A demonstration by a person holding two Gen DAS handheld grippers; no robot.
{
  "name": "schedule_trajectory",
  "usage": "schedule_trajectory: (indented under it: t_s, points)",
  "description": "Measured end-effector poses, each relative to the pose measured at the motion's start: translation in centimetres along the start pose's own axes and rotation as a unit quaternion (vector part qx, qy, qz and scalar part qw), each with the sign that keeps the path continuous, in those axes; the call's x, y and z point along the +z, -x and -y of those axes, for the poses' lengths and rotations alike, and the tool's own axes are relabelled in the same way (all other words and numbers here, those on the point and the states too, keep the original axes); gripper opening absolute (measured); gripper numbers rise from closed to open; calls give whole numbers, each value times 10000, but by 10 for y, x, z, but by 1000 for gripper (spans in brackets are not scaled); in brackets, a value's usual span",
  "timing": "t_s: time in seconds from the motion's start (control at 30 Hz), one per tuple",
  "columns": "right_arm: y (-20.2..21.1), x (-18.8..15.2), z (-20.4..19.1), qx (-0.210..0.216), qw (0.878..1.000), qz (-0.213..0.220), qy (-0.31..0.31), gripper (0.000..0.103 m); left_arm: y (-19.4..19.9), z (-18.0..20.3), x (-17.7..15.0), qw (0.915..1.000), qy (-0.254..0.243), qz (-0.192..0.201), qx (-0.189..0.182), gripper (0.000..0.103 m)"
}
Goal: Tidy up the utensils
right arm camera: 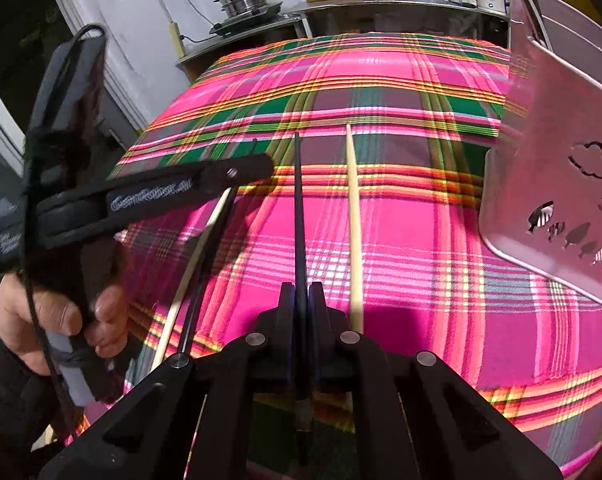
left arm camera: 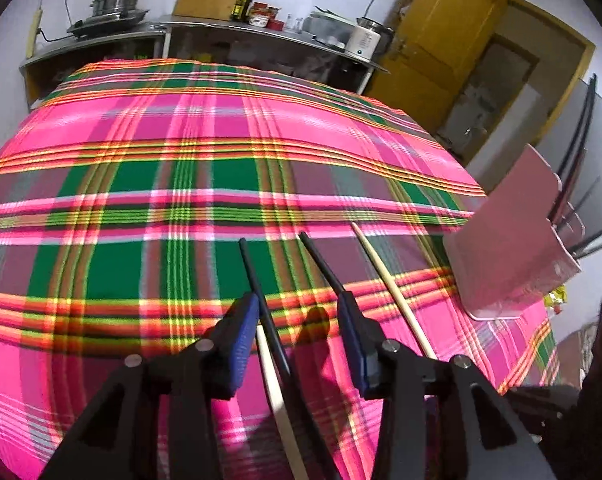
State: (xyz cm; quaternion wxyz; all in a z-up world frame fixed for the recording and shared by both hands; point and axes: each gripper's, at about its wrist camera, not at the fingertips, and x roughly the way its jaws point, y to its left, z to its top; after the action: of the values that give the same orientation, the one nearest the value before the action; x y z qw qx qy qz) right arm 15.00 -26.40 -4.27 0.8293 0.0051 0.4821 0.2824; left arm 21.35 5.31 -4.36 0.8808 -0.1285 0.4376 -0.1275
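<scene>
On the plaid cloth my left gripper stands open, low over a black chopstick and a wooden chopstick that lie side by side between its blue pads. My right gripper is shut on another black chopstick, whose far end also shows in the left wrist view. Right of it a second wooden chopstick lies on the cloth. The right wrist view shows the left gripper from the side, held in a hand.
A pink utensil holder with cut-out shapes stands at the cloth's right edge, with several black chopsticks in it. Behind the table runs a steel counter with pots, bottles and a cooker. A yellow door is at back right.
</scene>
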Motion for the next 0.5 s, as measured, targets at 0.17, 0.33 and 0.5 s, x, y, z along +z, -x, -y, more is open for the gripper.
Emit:
schedule_trajectory:
  t_s: [0.17,0.33,0.5]
  points:
    - [-1,1,2,10,10000,41,-37,7,12,7,-11,9995,-118,70,-286,42]
    - [3,-3,4,-28,10000,29,-20,7,22,9,-17,9994,-42,64,-336,42]
    - [4,-4,5,-4,10000,59,-40,7,47,8,-41,9974,326,63,-633,42]
